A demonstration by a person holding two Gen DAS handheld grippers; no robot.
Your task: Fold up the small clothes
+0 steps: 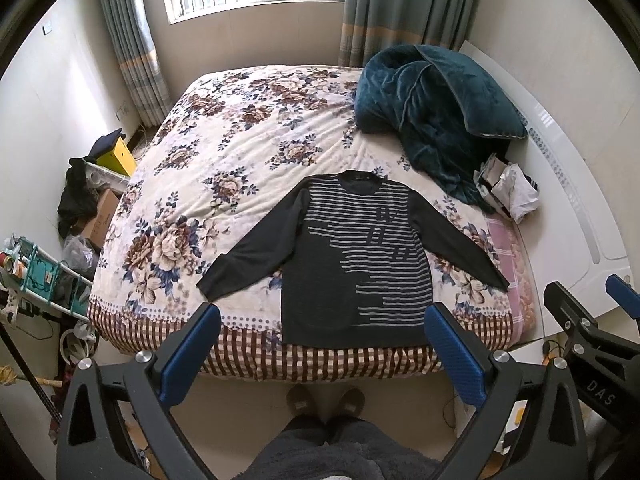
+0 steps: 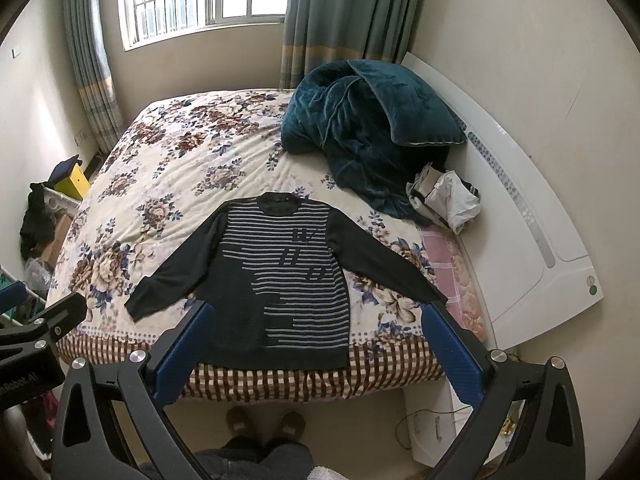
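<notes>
A dark grey sweater (image 1: 352,264) with pale stripes lies flat, front up, sleeves spread, on the near part of the floral bed (image 1: 224,160). It also shows in the right wrist view (image 2: 280,280). Its hem reaches the bed's near edge. My left gripper (image 1: 320,340) is open and empty, held above the floor in front of the hem. My right gripper (image 2: 316,340) is open and empty too, at about the same height and distance. Each gripper shows at the edge of the other's view.
A teal blanket and pillow (image 1: 432,100) are heaped at the bed's far right, with a crumpled white bag (image 1: 508,188) beside them. A white headboard (image 1: 568,184) runs along the right. Boxes and clutter (image 1: 88,208) stand left of the bed. The person's slippered feet (image 1: 326,400) are below.
</notes>
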